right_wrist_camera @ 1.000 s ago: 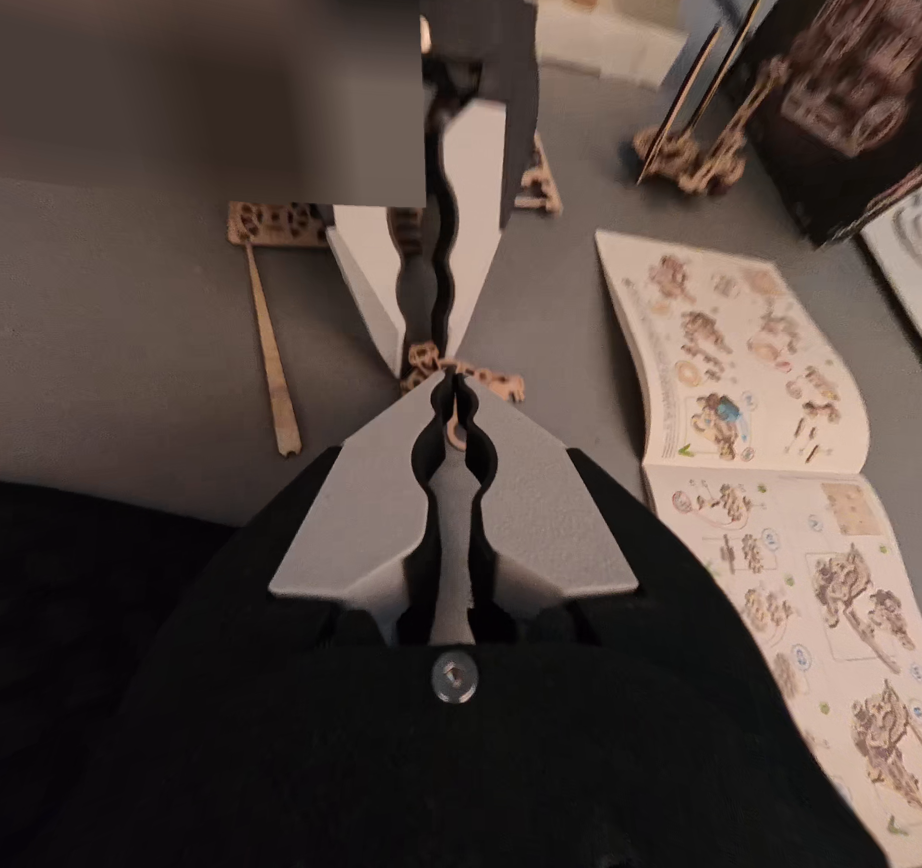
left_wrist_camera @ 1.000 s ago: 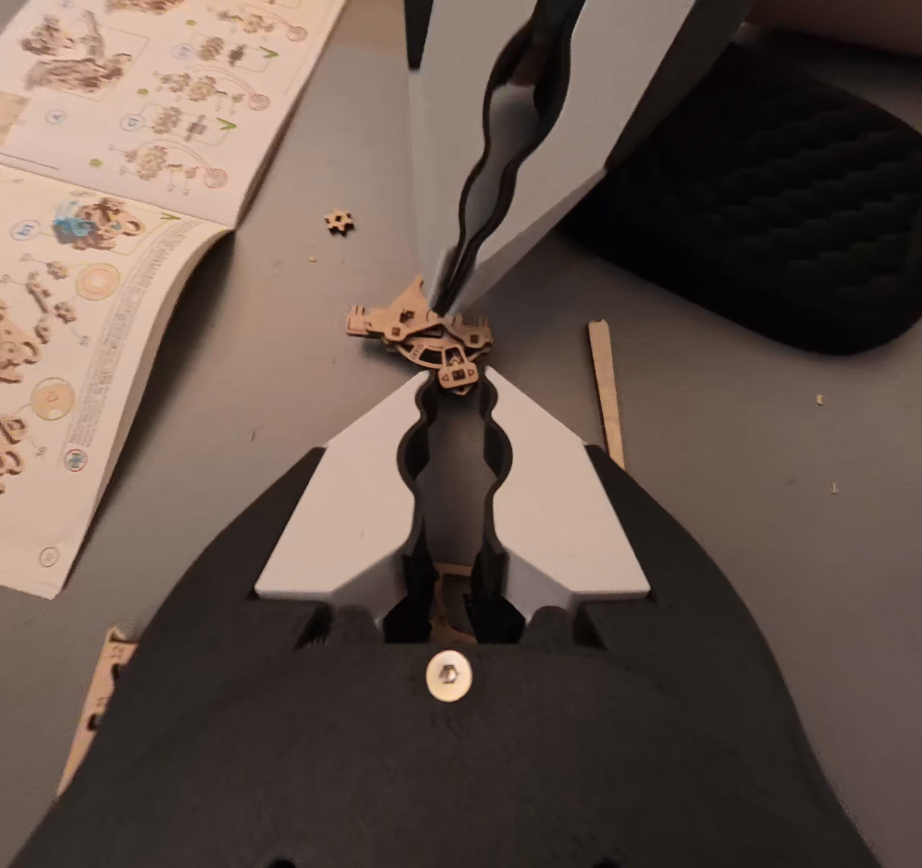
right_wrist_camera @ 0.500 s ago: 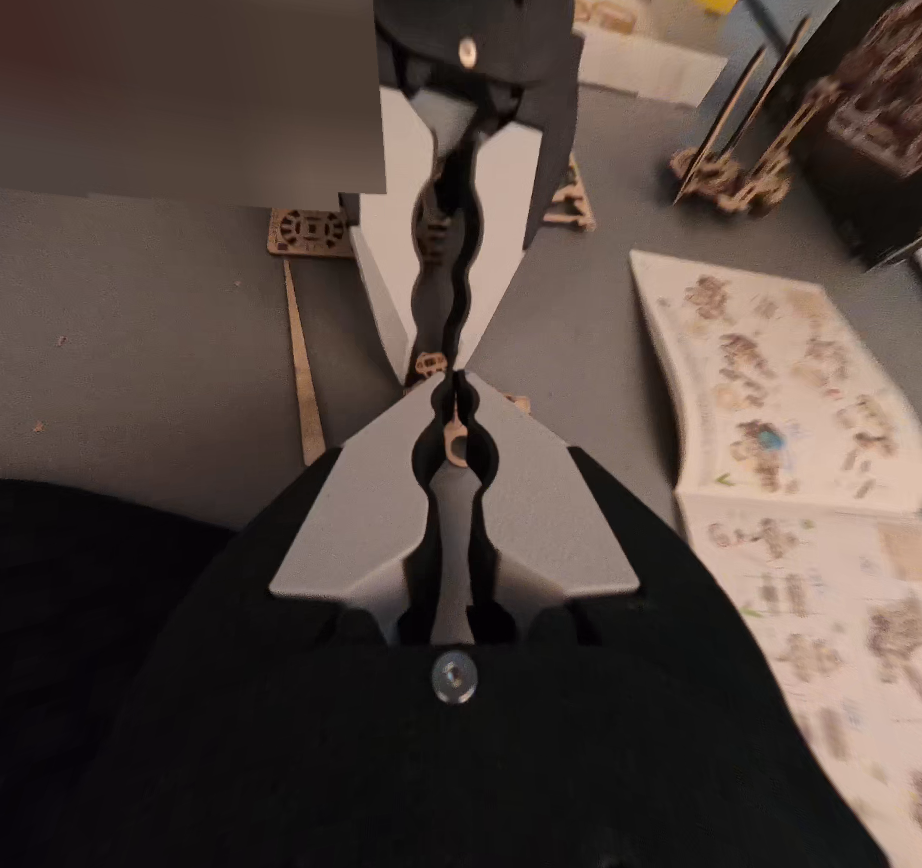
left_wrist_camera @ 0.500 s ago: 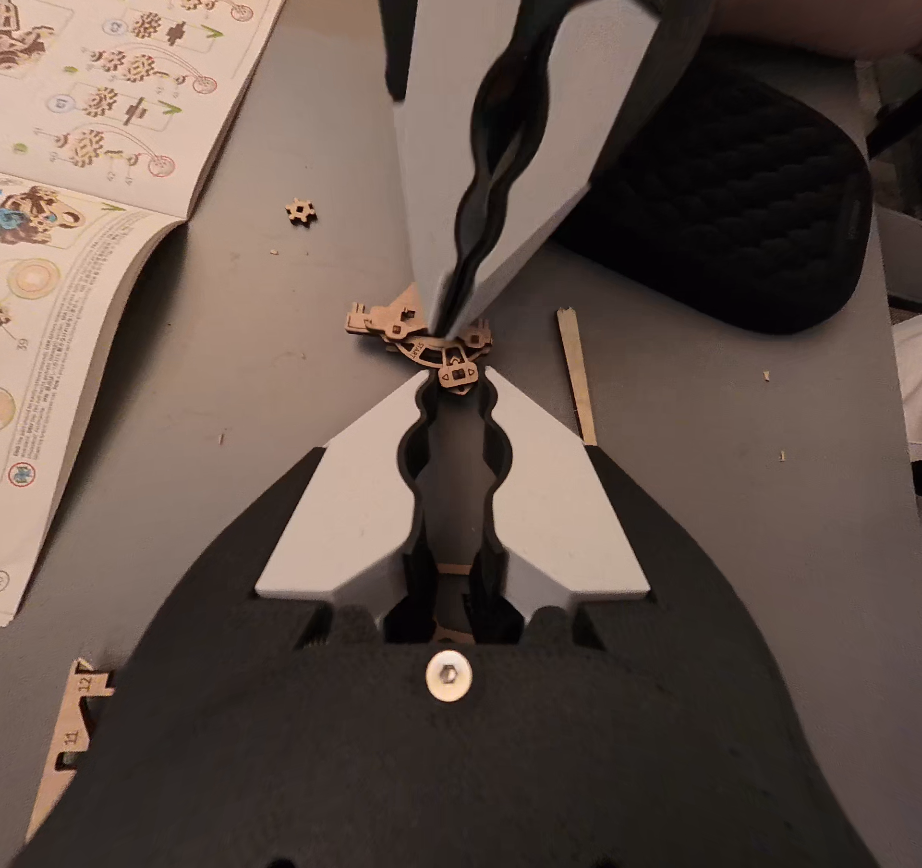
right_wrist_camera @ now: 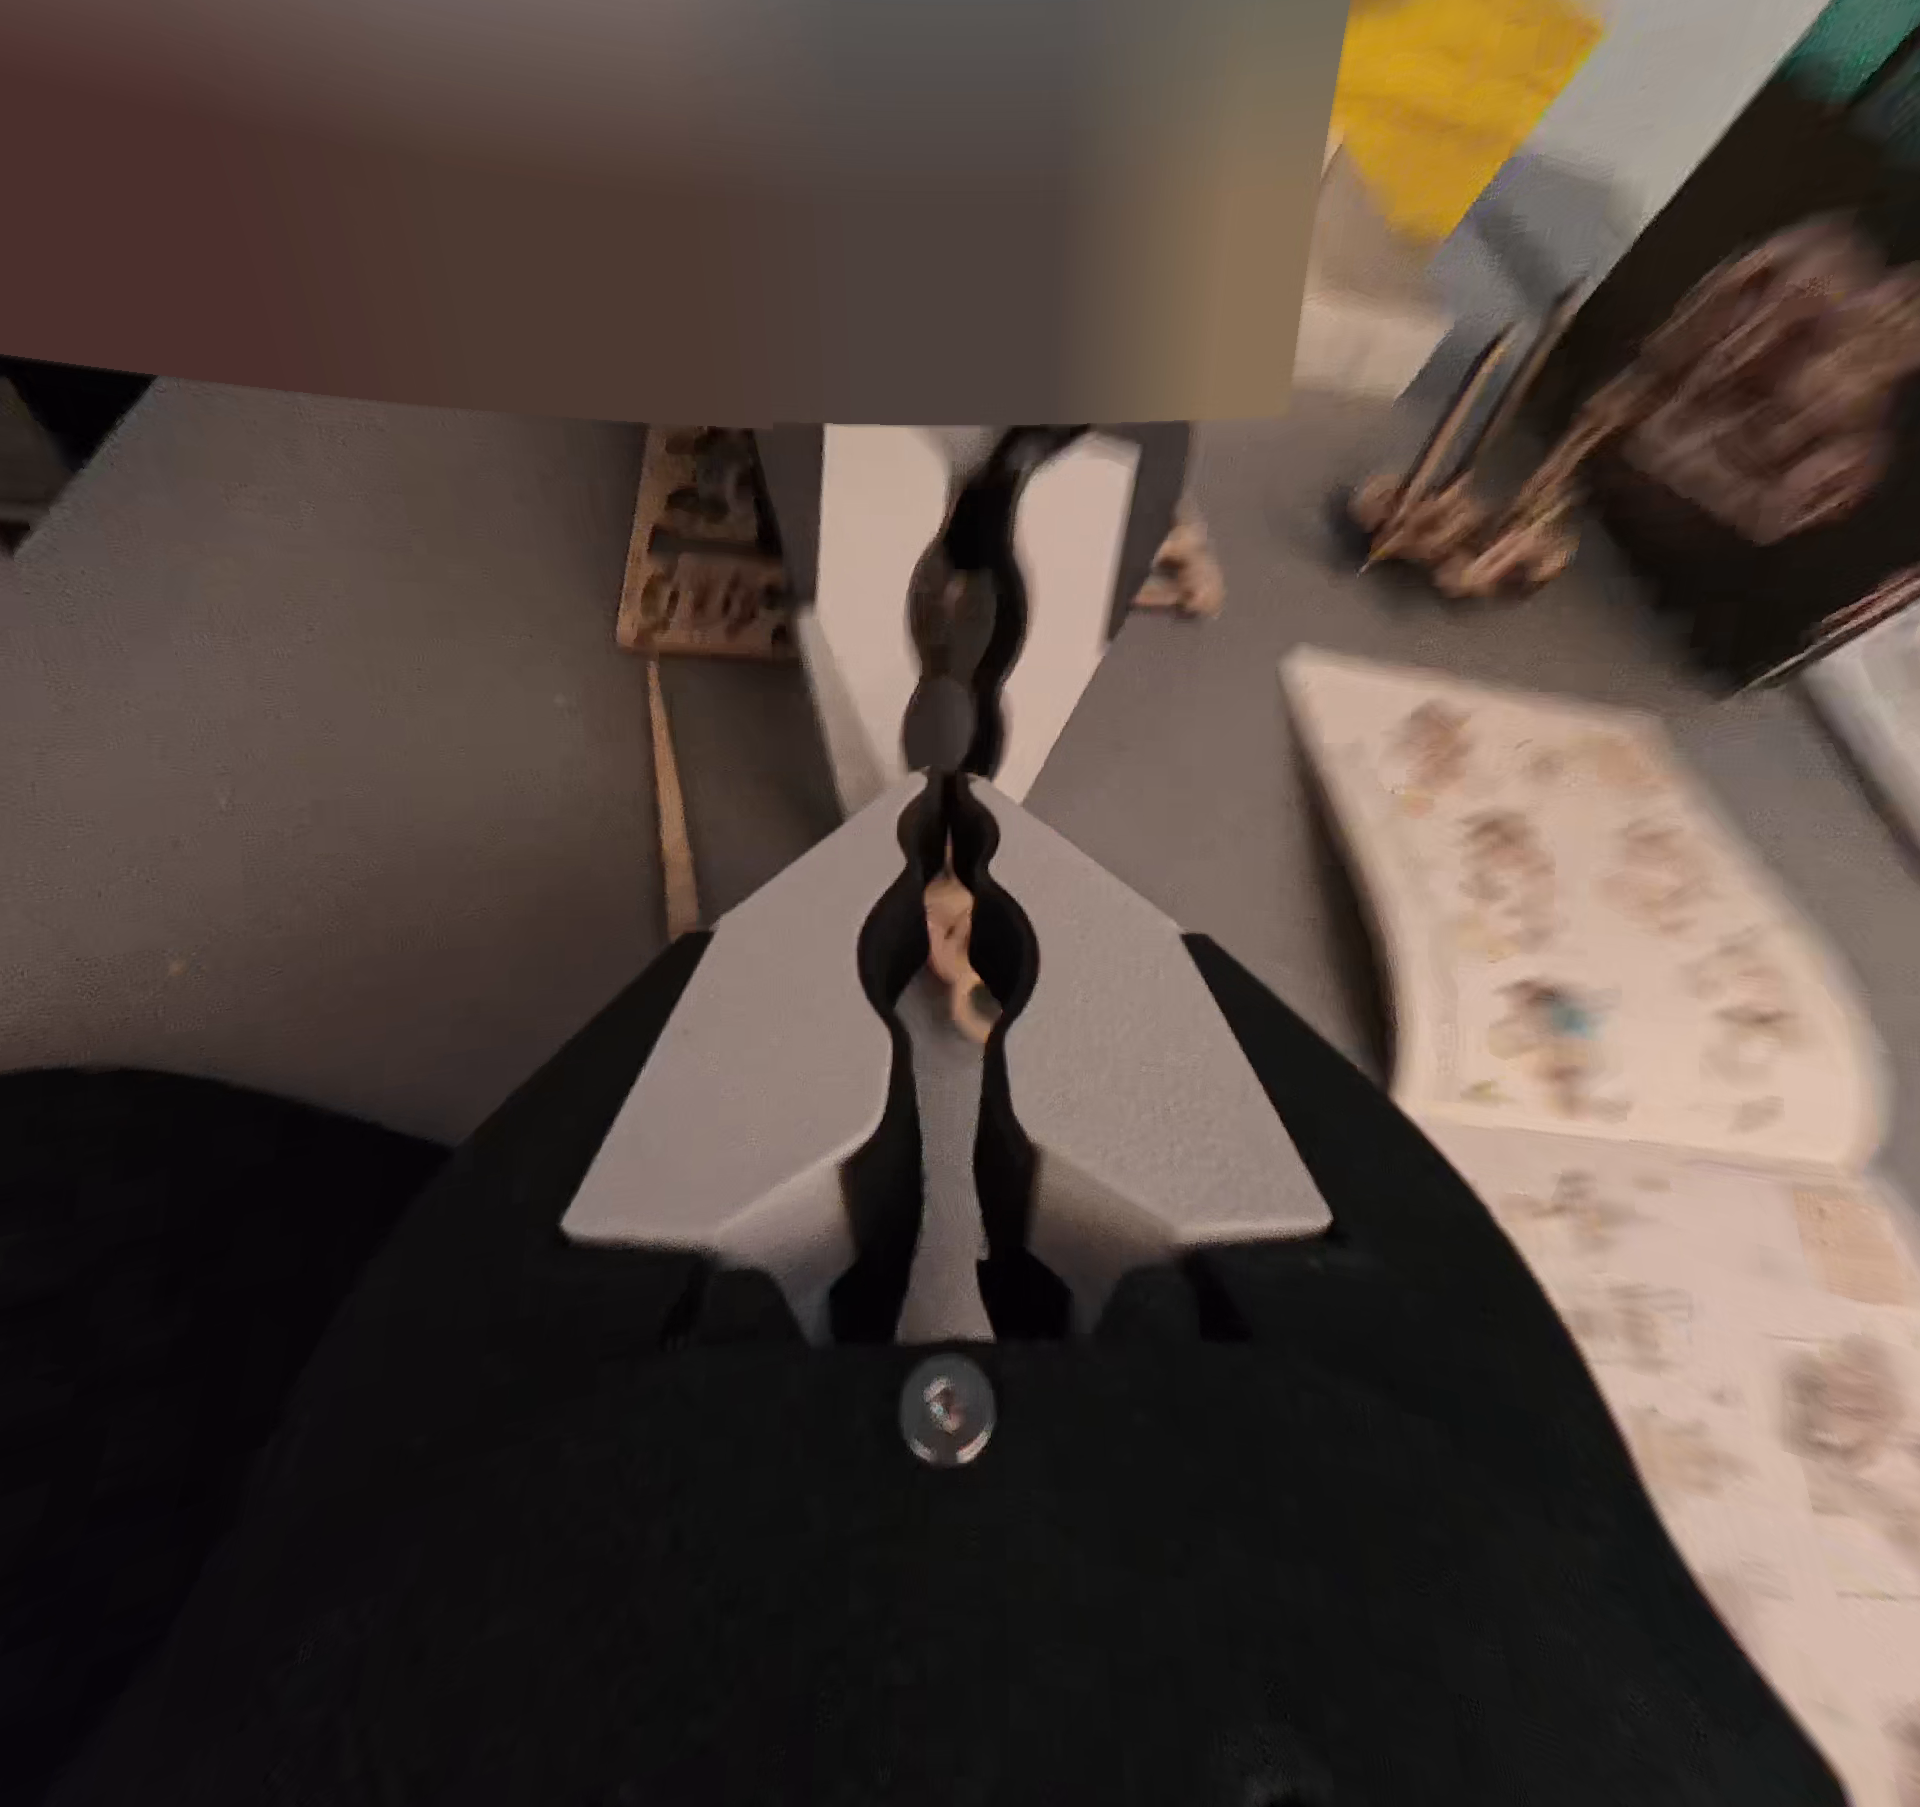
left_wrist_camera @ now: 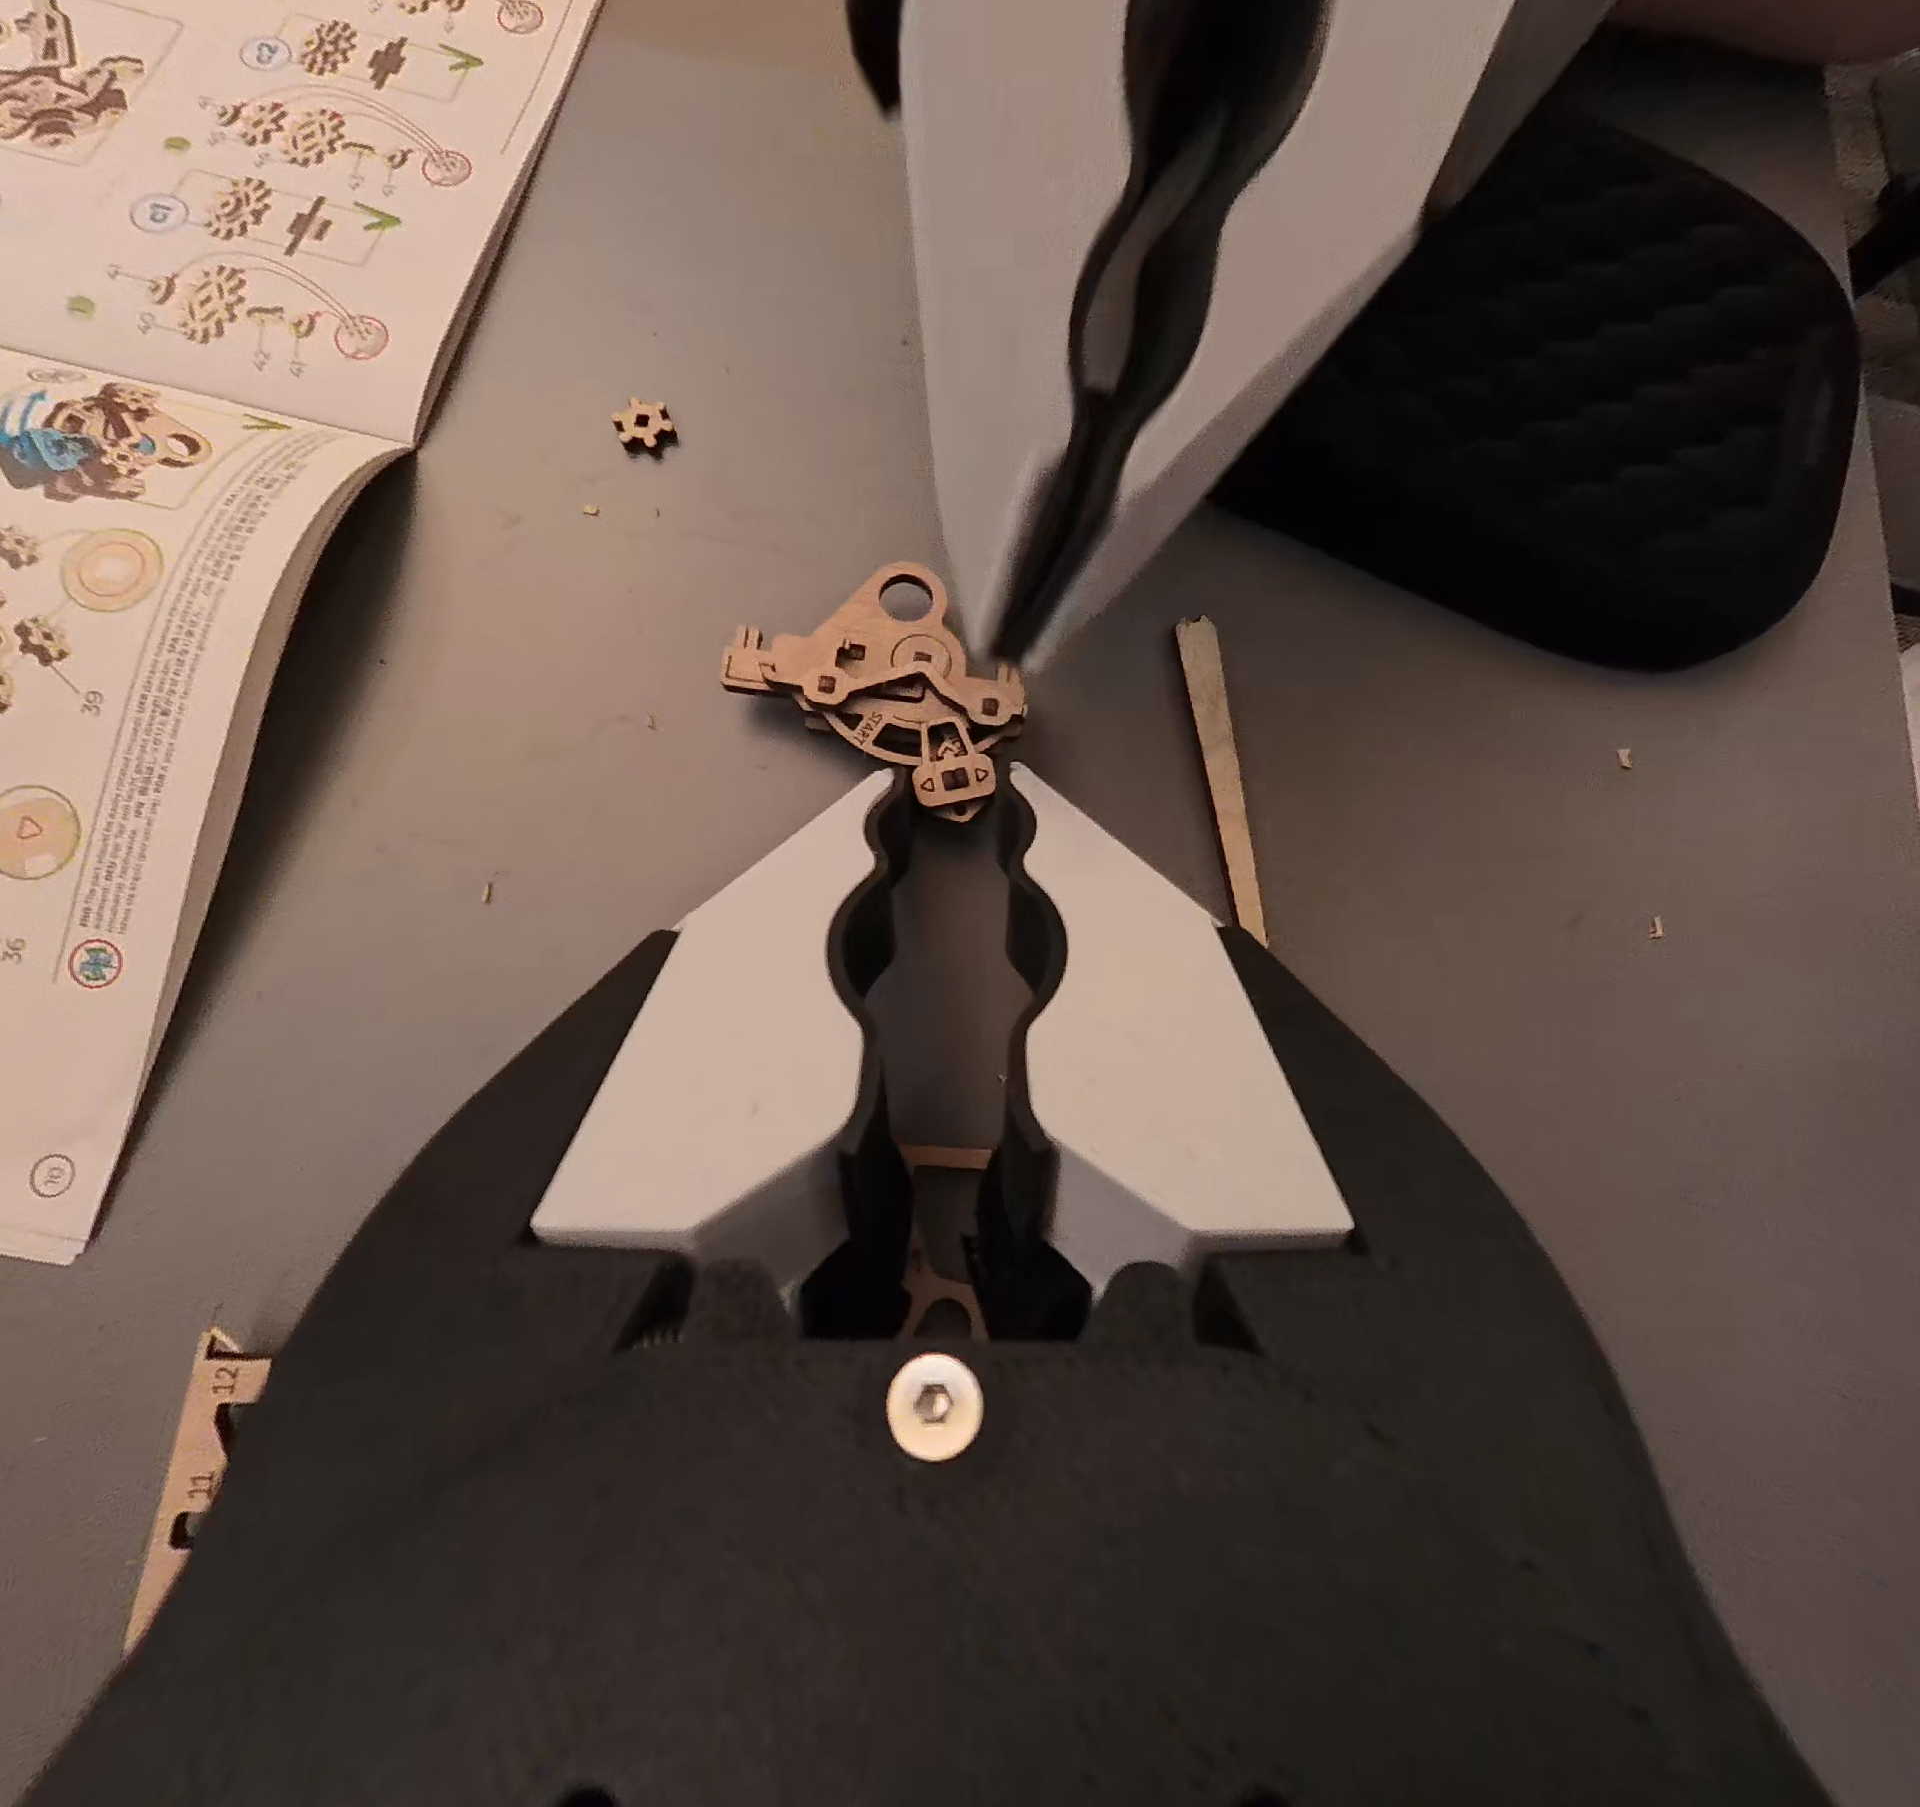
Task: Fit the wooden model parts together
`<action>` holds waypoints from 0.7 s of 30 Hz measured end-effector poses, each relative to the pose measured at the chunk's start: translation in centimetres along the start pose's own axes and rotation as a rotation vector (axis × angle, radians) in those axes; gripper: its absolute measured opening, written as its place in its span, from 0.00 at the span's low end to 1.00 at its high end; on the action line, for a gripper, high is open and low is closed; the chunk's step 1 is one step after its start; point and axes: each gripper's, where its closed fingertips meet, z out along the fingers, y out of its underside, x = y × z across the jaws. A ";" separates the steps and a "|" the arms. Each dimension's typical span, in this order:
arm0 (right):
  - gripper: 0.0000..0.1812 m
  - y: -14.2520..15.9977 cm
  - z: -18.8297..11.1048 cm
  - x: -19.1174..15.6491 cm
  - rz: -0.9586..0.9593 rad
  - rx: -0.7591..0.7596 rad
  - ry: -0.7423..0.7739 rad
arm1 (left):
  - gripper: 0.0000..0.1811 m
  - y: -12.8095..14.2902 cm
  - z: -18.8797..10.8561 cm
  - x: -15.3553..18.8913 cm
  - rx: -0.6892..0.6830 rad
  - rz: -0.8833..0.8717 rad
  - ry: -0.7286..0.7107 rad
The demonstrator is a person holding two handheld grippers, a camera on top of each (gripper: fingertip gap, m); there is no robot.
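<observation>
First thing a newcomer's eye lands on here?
The small wooden assembly at the centre of the left wrist view, its lower tab between the left gripper fingertips, with the right gripper closed and touching its far edge. Next, the open instruction booklet on the grey table to the left.

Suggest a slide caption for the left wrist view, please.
Left gripper pinches the wooden model assembly as the shut right gripper meets its far edge.

wooden assembly (left_wrist_camera: 883, 682) on worktop (left_wrist_camera: 1558, 1030) | small gear (left_wrist_camera: 644, 427) behind-left of assembly | instruction booklet (left_wrist_camera: 208, 407) farther left of assembly | thin wooden strip (left_wrist_camera: 1221, 781) right of assembly | cushion (left_wrist_camera: 1558, 427) behind-right of assembly | numbered parts sheet (left_wrist_camera: 203, 1466) near-left of assembly
</observation>
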 end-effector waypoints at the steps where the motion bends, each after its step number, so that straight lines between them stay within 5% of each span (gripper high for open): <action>1: 0.00 2.8 1.0 -0.6 0.029 -0.121 -0.046 | 0.08 0.0 0.0 0.0 0.000 -0.002 0.000; 5: 0.00 -0.1 -0.4 0.7 0.044 -0.002 0.013 | 0.08 0.1 -0.1 0.0 -0.001 -0.005 0.004; 7: 0.02 3.8 0.9 0.1 0.082 -0.162 -0.037 | 0.08 0.1 -0.1 0.0 -0.004 -0.001 0.005; 11: 0.00 -0.5 -0.6 0.4 -0.009 -0.012 0.010 | 0.08 0.1 -0.1 0.1 -0.005 0.003 0.006; 13: 0.03 3.6 0.7 -1.0 0.080 -0.156 -0.108 | 0.08 0.1 -0.1 0.0 -0.005 -0.001 0.007; 17: 0.00 -1.3 -1.9 0.7 0.064 0.086 -0.014 | 0.08 0.2 -0.2 0.0 -0.005 -0.003 0.010; 21: 0.02 3.1 0.3 -0.9 -0.001 -0.136 -0.073 | 0.08 0.2 -0.2 0.0 -0.007 -0.003 0.008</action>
